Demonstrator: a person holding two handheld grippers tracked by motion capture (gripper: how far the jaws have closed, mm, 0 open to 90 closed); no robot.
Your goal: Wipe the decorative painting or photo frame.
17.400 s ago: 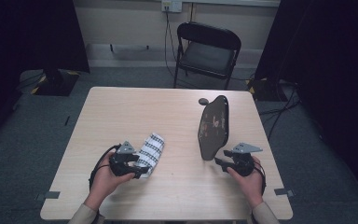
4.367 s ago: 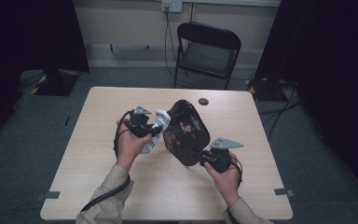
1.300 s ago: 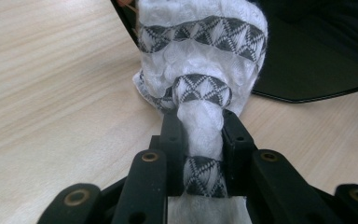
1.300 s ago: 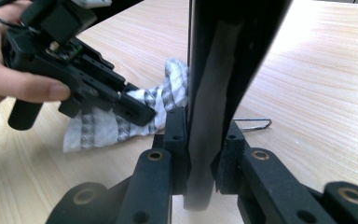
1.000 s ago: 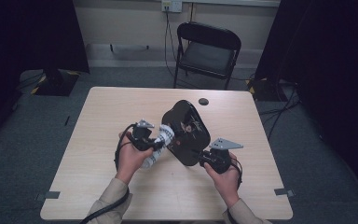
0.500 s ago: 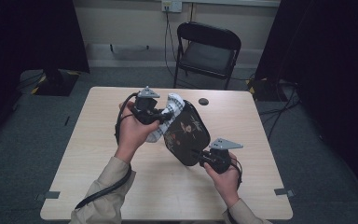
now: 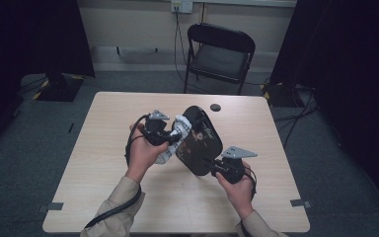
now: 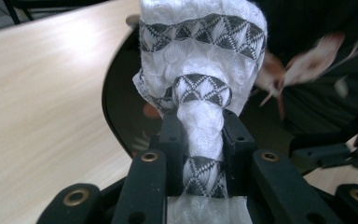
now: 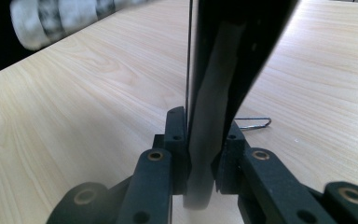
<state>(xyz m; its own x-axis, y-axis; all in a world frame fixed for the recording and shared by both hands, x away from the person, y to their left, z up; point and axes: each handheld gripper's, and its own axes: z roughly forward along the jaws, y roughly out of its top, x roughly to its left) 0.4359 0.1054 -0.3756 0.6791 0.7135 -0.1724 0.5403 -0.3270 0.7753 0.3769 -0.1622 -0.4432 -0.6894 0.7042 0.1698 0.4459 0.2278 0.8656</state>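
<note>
tray (image 7: 201, 140) tilted on edge, clamped low in right gripper (image 7: 216, 168); cloth (image 7: 174, 138) pinched in left gripper (image 7: 170, 134), pressed against tray's upper left face.

Left gripper (image 7: 170, 132) and right gripper (image 7: 216, 168): black bodies, each topped with a grey three-cornered plate. Jaws are black, with brass-ringed screw holes along the linkage arms. A black cable trails from each. The person wears tan long sleeves (image 7: 113, 212).
</note>
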